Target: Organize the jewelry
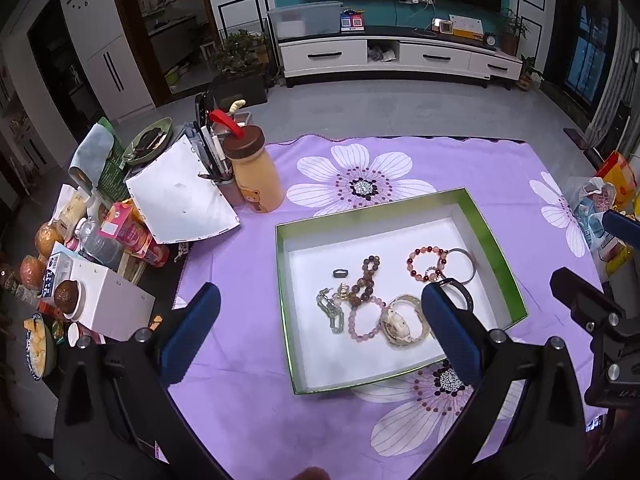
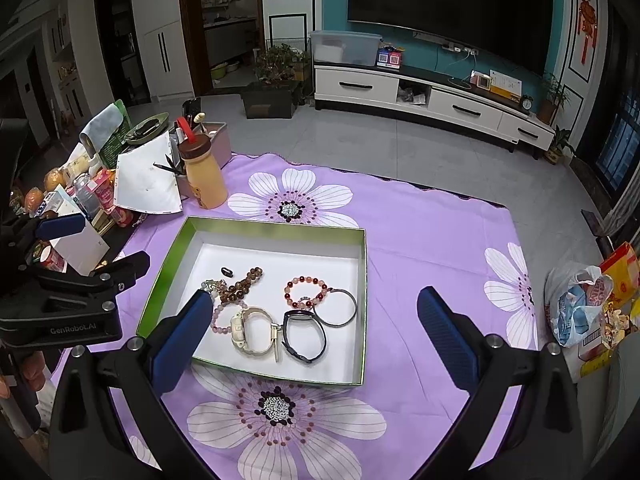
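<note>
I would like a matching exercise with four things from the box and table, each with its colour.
Things:
1. watch
2. fitness band
3. bottle
4. box rim

Colours:
A. green
B. cream
C. yellow with brown cap
D. black

Pairs: 1-B, 2-D, 3-C, 4-A

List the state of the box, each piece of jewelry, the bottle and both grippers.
Green box: open, lidless, on the purple cloth.
Cream watch: lying inside the box.
Black band: inside, beside the watch.
Metal bangle: lying flat inside.
Red bead bracelet: inside.
Yellow bottle: upright, capped.
Left gripper: open, empty.
Right gripper: open, empty.
</note>
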`<action>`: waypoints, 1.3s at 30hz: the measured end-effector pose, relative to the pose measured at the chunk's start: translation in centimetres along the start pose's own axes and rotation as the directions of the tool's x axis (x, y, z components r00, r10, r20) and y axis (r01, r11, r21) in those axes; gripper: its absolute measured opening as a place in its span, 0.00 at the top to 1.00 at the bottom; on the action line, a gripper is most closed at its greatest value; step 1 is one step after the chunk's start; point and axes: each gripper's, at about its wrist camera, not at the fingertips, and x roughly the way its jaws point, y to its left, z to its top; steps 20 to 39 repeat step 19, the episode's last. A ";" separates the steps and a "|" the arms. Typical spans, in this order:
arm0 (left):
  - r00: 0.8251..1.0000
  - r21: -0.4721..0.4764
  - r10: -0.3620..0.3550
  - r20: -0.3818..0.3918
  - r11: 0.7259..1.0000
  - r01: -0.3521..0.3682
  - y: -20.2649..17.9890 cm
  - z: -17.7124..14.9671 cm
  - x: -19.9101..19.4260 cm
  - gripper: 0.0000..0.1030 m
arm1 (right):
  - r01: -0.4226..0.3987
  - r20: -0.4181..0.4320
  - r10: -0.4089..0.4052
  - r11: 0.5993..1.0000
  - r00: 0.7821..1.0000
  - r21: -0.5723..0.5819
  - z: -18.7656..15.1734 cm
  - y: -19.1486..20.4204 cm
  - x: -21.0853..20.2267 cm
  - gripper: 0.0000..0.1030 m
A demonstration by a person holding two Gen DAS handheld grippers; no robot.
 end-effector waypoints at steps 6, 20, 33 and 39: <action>1.000 0.000 -0.006 -0.001 1.000 0.006 -0.1 -0.1 0.2 0.02 | 0.008 -0.009 -0.007 1.000 1.000 0.007 0.1 -0.1 0.4 0.01; 1.000 0.008 0.011 -0.018 1.000 -0.011 -0.5 -0.3 0.8 0.02 | 0.001 -0.012 0.000 1.000 1.000 0.014 0.0 0.0 0.8 0.01; 1.000 0.008 0.011 -0.018 1.000 -0.011 -0.5 -0.3 0.8 0.02 | 0.001 -0.012 0.000 1.000 1.000 0.014 0.0 0.0 0.8 0.01; 1.000 0.008 0.011 -0.018 1.000 -0.011 -0.5 -0.3 0.8 0.02 | 0.001 -0.012 0.000 1.000 1.000 0.014 0.0 0.0 0.8 0.01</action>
